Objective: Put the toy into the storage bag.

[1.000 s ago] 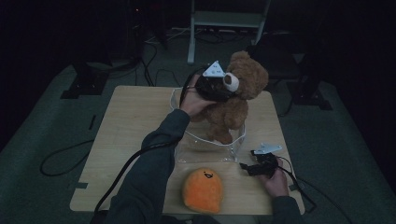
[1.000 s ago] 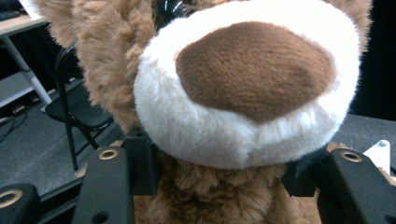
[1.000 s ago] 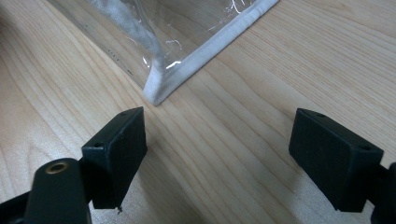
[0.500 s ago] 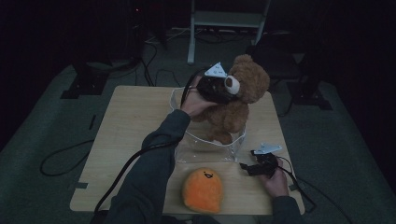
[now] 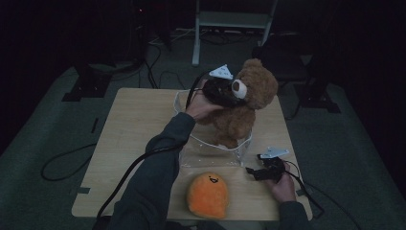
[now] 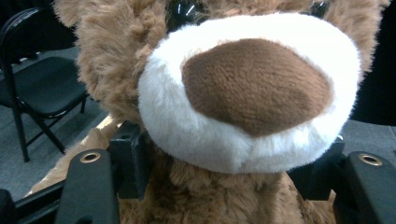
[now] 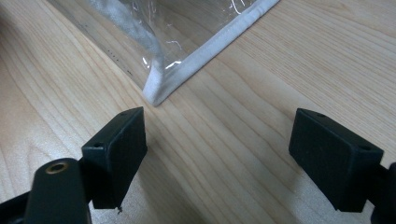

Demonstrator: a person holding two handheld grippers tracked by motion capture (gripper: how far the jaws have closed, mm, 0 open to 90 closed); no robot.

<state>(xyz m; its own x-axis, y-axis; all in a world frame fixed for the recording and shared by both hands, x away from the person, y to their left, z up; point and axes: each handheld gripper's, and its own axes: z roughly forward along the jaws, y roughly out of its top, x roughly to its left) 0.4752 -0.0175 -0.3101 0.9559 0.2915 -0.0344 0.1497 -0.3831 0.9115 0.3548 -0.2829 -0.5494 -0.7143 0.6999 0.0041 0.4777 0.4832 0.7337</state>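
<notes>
Clearly the left gripper (image 5: 229, 91) had just been opening around the teddy bear (image 5: 249, 103), its neck between the loosening jaws, over the clear bag (image 5: 215, 151). Best was to open fully, then back away left. The right gripper (image 7: 215, 154) stood wide and empty on the table (image 5: 139, 124).

The teddy bear (image 6: 243, 93) is soft, fuzzy brown cloth with a white snout. It sits in a clear, shiny plastic bag (image 7: 187, 28). Under the bag, the table (image 7: 280, 93) is smooth, pale wood.

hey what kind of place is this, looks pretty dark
Probably a recording studio or lab, not a home: a small wooden table on grey carpet, cables across the floor, dark stands and a folding chair around it.
</notes>
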